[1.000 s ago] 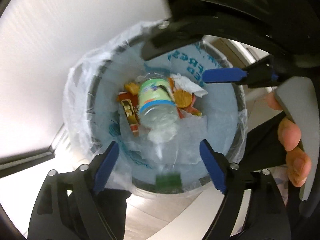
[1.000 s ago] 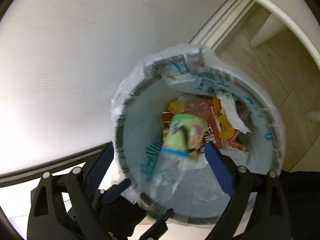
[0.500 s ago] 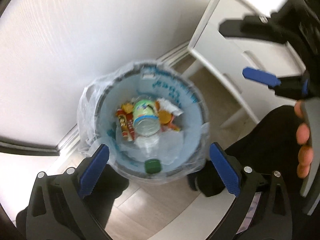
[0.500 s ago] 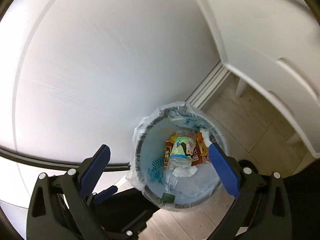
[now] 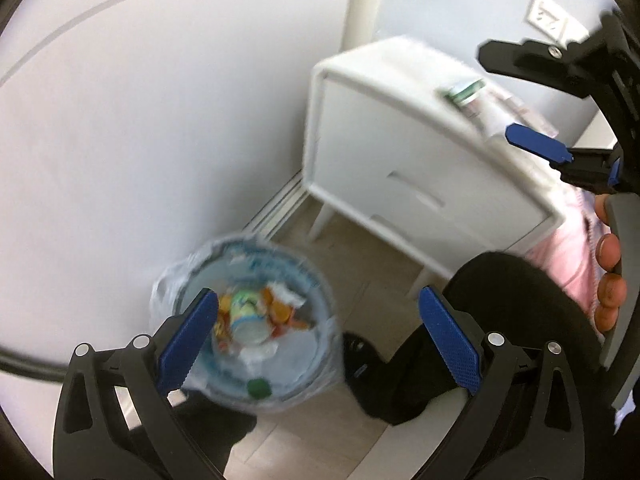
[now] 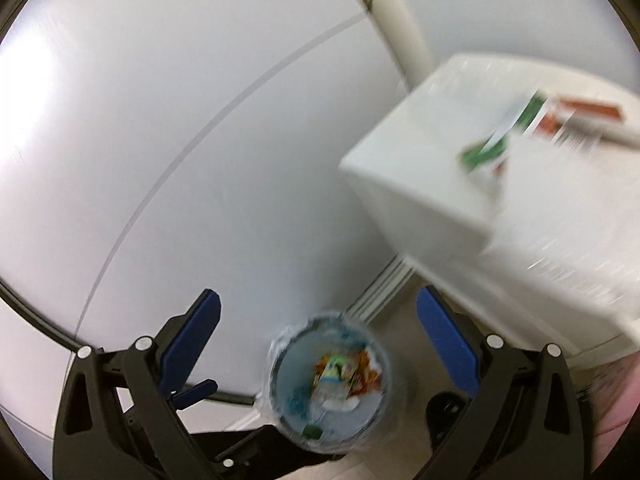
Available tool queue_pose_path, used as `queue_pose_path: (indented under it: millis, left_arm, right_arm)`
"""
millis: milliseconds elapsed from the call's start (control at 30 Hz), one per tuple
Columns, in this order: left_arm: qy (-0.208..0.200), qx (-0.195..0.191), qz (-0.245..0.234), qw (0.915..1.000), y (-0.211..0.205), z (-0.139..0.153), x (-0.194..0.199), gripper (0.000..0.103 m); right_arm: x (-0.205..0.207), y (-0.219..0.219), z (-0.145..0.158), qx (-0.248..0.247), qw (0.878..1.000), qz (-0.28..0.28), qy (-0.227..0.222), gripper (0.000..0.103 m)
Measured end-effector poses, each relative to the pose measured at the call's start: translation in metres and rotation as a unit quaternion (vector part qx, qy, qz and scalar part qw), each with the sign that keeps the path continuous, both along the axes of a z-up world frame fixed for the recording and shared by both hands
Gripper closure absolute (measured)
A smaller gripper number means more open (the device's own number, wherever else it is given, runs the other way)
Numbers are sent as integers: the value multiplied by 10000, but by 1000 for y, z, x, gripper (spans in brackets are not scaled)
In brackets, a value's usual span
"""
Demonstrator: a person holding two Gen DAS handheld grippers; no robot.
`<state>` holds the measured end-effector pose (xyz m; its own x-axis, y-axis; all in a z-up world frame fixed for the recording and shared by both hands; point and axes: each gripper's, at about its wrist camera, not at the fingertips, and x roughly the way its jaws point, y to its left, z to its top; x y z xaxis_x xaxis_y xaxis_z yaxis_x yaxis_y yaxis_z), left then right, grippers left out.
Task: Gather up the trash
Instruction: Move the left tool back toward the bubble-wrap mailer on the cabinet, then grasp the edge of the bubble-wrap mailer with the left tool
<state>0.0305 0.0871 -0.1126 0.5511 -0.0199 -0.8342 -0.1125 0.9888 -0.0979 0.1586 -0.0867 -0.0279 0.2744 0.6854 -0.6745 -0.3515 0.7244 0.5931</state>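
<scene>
A round bin (image 5: 256, 242) lined with a clear bag stands on the floor by the wall. In it lie a plastic bottle (image 5: 246, 316) with a green cap and several bright wrappers. My left gripper (image 5: 317, 294) hangs high above the bin, open and empty. The right gripper (image 6: 318, 294) is higher still over the bin (image 6: 276, 360), also open and empty; it shows in the left wrist view at the top right (image 5: 496, 90). More litter lies on the white nightstand (image 5: 400, 160): a green-and-white item (image 6: 492, 140) and a red packet (image 6: 580, 116), both blurred.
The nightstand stands on short legs to the right of the bin, against the wall. A white pipe (image 6: 400, 20) runs up the wall behind it. A person's hand (image 5: 608, 280) holds the right gripper; a black trouser leg (image 5: 500, 320) stands beside the bin. Pink fabric (image 5: 572, 252) lies at the right.
Both grippers have risen well away from the bin and tilted up, bringing the nightstand into view. The bottle has settled in the bin. Both sets of jaws widened a little.
</scene>
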Motion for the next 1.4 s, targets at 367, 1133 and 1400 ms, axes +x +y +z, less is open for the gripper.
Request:
queue_pose_path:
  millis: [367,1133,1400]
  left_arm:
    - [-563,-13,-694,9960,-62,50,55,6]
    - [-240,-990,-2144,9714,-144,29,162,6]
    - [-73,-1374,-1959,9709,-128,14,182,6]
  right_arm:
    - [26,-137,18,-335,9950,-878,-340,7]
    - [44,-202,-53,380,9927,-912,694,7]
    - [52,-197,-77,627,9892,-807,1051,7]
